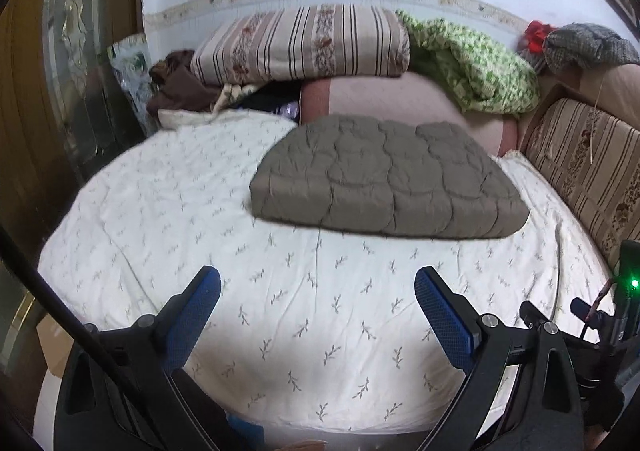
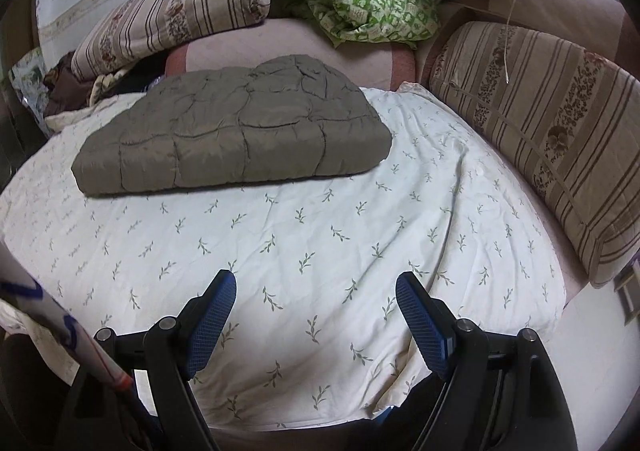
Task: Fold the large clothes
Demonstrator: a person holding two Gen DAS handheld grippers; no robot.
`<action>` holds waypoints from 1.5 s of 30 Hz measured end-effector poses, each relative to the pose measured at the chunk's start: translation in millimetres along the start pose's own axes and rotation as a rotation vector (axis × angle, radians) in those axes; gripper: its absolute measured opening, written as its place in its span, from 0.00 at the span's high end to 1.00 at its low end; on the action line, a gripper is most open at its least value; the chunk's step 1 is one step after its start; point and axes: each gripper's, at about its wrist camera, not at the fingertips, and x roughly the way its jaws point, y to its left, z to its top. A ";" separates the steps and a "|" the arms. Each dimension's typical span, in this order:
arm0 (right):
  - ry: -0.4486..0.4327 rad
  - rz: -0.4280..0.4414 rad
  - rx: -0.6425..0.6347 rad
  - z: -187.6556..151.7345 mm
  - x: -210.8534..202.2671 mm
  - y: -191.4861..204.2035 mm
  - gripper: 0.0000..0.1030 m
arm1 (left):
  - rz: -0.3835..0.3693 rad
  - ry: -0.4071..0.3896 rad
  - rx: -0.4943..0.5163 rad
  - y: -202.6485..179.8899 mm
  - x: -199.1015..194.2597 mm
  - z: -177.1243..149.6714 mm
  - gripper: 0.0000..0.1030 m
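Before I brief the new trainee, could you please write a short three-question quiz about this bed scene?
1. True or false: the left gripper is closed on the grey quilted garment.
2. Which lies directly under the grey quilted garment? A) striped cushion B) white leaf-print sheet C) green patterned cloth
3. Fill in: the right gripper is ____ and holds nothing.

Key: 1 false, its jaws are spread over the sheet, short of the garment; 2 B; 3 open.

Folded jacket (image 1: 388, 179) lies on bedsheet (image 1: 280, 311), seemingly before pillows (image 1: 304, 43).
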 end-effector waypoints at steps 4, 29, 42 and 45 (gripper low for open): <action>0.016 -0.007 -0.023 -2.0 6.4 6.1 0.17 | 0.004 0.081 -0.033 5.2 21.2 -6.2 0.06; 0.072 -0.025 -0.077 -6.9 22.1 26.6 0.17 | -0.009 0.193 -0.044 15.5 56.7 -21.5 0.06; 0.085 -0.033 -0.053 -5.1 26.1 20.3 0.17 | -0.014 0.213 -0.021 10.3 61.2 -24.8 0.06; 0.089 -0.039 -0.038 -4.3 26.7 15.9 0.17 | -0.013 0.220 -0.012 8.1 61.0 -26.3 0.06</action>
